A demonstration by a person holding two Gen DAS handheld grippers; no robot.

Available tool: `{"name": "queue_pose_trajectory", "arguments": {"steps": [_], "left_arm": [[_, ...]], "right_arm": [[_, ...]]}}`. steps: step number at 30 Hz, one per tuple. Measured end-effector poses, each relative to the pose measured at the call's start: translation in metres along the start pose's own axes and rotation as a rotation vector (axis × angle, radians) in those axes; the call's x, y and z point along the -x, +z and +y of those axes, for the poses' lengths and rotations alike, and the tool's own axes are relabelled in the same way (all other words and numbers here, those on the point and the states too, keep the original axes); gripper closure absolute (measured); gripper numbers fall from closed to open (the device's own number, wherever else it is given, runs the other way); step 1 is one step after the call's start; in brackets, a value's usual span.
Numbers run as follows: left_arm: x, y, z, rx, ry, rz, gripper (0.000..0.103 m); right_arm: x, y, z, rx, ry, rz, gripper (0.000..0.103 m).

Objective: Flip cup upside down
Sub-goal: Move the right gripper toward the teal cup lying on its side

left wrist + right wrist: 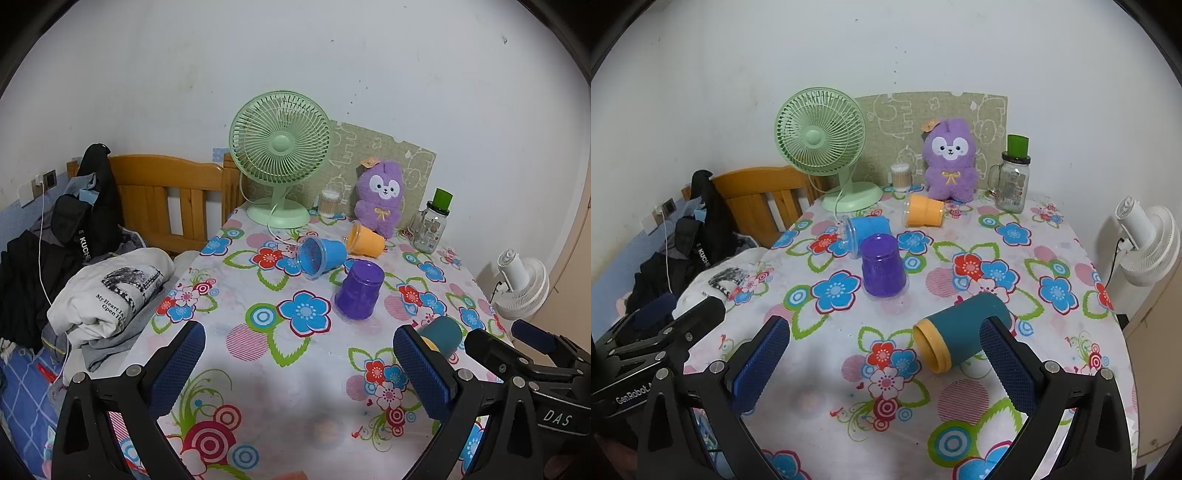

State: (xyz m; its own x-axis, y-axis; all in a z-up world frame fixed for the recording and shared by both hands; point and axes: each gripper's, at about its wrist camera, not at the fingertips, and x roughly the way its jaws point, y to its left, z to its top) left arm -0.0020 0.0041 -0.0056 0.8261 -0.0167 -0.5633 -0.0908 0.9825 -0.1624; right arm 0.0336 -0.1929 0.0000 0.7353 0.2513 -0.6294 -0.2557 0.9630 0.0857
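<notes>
A teal cup with a yellow rim (pixel 964 334) lies on its side on the flowered tablecloth (pixel 960 413), mouth toward the camera's left. My right gripper (pixel 886 354) is open around it, the right finger beside its body. In the left wrist view the teal cup (pixel 443 334) peeks out behind my left gripper's right finger. My left gripper (pixel 299 362) is open and empty over the table. A purple cup (pixel 359 291) stands upside down mid-table. A blue cup (pixel 319 255) and an orange cup (pixel 365 240) lie on their sides behind it.
A green desk fan (pixel 280 158), a purple plush toy (pixel 380 197), a jar of cotton swabs (pixel 330 202) and a glass jar with a green lid (pixel 432 225) stand at the back. Folded clothes (pixel 107 295) and a wooden headboard (pixel 166 192) lie left. A white fan (pixel 1145 240) stands right.
</notes>
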Motion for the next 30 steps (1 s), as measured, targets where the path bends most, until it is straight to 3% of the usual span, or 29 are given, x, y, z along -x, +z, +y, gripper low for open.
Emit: {"name": "queue_pose_trajectory", "arguments": {"steps": [21,30], "left_arm": [[0.001,0.000,0.000,0.004,0.000,0.004,0.000],[-0.008,-0.005,0.000,-0.004,0.003,0.039,0.000]], "right_arm": [[0.003,0.001,0.000,-0.001,0.001,0.002,0.000],[-0.009,-0.004,-0.006,-0.018,-0.024,0.045,0.000]]}}
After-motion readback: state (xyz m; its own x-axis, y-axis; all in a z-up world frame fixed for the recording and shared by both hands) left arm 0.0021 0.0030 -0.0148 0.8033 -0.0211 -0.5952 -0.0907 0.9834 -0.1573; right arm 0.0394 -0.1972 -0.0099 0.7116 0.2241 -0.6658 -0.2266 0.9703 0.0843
